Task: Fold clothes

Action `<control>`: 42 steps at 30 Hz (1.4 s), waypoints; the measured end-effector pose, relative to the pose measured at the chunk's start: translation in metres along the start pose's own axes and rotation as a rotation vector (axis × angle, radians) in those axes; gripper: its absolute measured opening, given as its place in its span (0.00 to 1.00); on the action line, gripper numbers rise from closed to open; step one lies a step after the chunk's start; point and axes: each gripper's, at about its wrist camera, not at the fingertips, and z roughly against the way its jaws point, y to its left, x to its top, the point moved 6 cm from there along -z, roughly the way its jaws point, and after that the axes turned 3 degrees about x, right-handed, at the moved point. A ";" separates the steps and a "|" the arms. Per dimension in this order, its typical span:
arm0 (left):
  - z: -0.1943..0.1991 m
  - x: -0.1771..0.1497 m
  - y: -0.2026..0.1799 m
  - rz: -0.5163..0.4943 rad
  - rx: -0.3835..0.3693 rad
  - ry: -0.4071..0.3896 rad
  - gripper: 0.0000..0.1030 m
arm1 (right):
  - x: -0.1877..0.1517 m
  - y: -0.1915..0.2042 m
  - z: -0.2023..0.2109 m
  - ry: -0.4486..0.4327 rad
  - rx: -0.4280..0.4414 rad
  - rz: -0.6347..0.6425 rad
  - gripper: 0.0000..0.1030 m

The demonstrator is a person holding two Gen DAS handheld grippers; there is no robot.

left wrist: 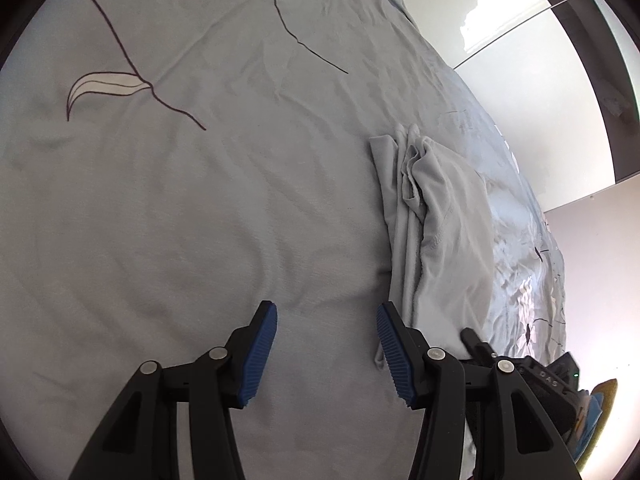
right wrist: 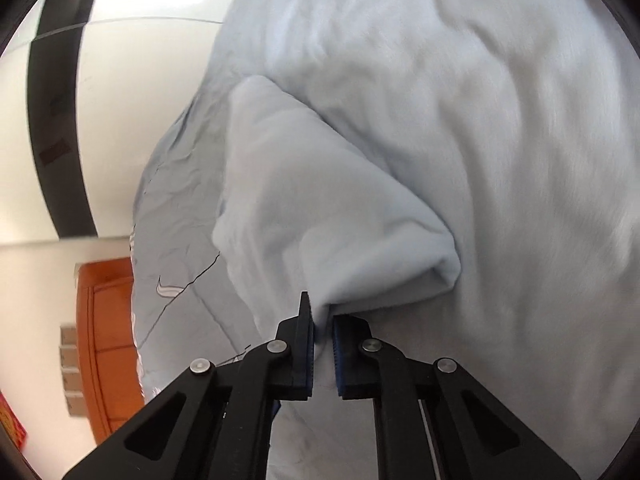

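Note:
A pale grey-blue garment [left wrist: 440,216] lies partly folded on the light blue bed sheet [left wrist: 200,200], to the right in the left wrist view. My left gripper [left wrist: 326,320] is open and empty, just left of the garment's near end. In the right wrist view my right gripper [right wrist: 322,320] is shut on the edge of the garment [right wrist: 320,200] and holds a fold of it lifted over the bed. The rest of the garment under the fold is hidden.
The sheet carries a dark line print with a white leaf [left wrist: 108,84]. A glossy white wardrobe [left wrist: 520,80] stands past the bed's edge. An orange door [right wrist: 108,340] shows beyond the bed. The right gripper's body [left wrist: 540,376] sits close beside my left one.

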 end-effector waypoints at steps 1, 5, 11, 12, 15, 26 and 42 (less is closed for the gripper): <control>0.003 0.000 -0.001 -0.005 -0.005 0.000 0.54 | 0.004 0.002 0.006 0.001 -0.005 0.033 0.08; 0.009 -0.003 -0.013 -0.035 -0.026 0.010 0.54 | 0.022 0.001 0.026 0.024 -0.035 0.092 0.07; -0.015 0.000 -0.037 -0.071 -0.057 0.047 0.54 | 0.037 -0.007 0.089 0.077 -0.088 0.243 0.07; -0.016 -0.001 -0.040 -0.077 -0.058 0.052 0.54 | 0.039 -0.005 0.096 0.086 -0.098 0.276 0.07; -0.007 -0.004 -0.044 -0.086 -0.075 0.071 0.54 | 0.042 0.000 0.111 0.101 -0.087 0.306 0.07; -0.026 -0.020 -0.059 -0.102 -0.172 0.192 0.55 | 0.069 -0.006 0.181 0.161 -0.358 0.633 0.07; -0.069 -0.039 -0.107 -0.234 -0.107 0.292 0.59 | 0.065 -0.087 0.172 0.187 -0.263 0.361 0.31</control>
